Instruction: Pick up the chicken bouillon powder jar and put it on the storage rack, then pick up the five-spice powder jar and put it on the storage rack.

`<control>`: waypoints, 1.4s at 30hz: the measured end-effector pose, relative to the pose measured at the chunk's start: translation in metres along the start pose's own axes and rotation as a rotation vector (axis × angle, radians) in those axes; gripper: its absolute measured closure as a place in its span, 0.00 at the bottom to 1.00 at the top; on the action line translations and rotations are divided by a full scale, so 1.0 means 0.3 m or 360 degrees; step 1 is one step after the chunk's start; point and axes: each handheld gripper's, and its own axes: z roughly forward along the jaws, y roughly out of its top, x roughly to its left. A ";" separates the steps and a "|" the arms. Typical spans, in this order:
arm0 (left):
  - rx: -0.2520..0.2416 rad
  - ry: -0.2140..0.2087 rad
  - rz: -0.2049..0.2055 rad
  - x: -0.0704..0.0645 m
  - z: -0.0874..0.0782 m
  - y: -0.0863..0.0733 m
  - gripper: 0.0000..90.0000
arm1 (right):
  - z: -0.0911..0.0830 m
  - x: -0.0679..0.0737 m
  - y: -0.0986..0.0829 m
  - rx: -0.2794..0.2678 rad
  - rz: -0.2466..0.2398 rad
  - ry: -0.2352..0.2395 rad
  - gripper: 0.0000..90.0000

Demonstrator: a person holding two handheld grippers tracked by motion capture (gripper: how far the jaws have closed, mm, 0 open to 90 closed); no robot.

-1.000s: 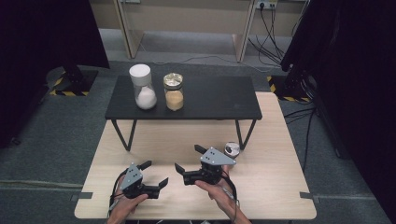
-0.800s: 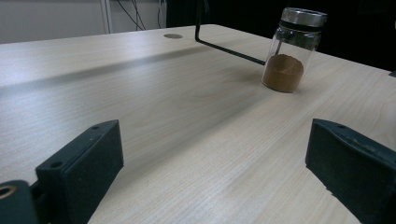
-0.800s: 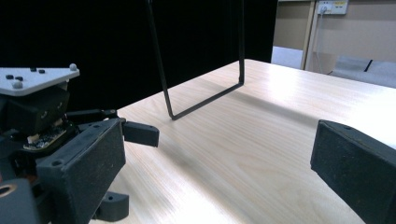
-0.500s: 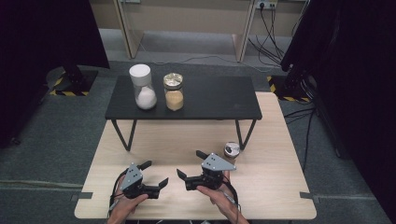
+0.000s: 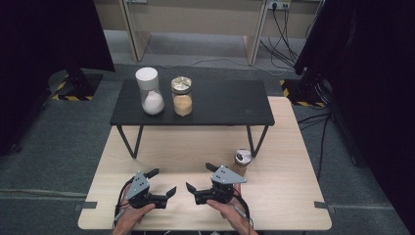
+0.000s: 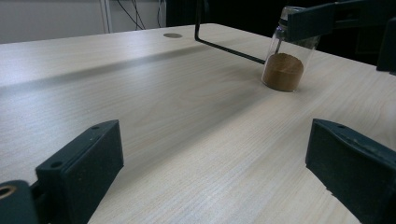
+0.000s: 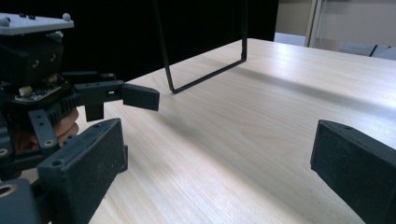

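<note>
high view has the small jar (image 5: 242,160) standing upright on the wooden table (image 5: 293,205), just beside the right front leg of the black shelf (image 5: 220,105). left gripper view shows clear glass walls and brown powder in the bottom; the lid is partly hidden there. likely rigid, smooth and a bit slippery, breakable if dropped, fairly light; best taken across the glass body at mid height, jaws level. jar sits just beyond and right of the right gripper (image 5: 202,178), near but not touching. right gripper's jaws are wide apart, holding nothing. left gripper (image 5: 161,182) is further off to the left, also spread wide and empty. two bigger jars (image 5: 153,91) stand on the shelf, well apart.
</note>
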 end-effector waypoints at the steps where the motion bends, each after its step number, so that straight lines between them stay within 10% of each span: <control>1: 0.0001 0.0000 0.0000 0.000 0.000 0.000 0.04 | -0.001 0.000 -0.003 0.0002 0.0001 0.0001 0.04; 42: -0.0002 0.0001 -0.0004 0.000 0.000 0.000 0.04 | -0.076 -0.008 -0.055 0.0006 0.0034 -0.0028 0.04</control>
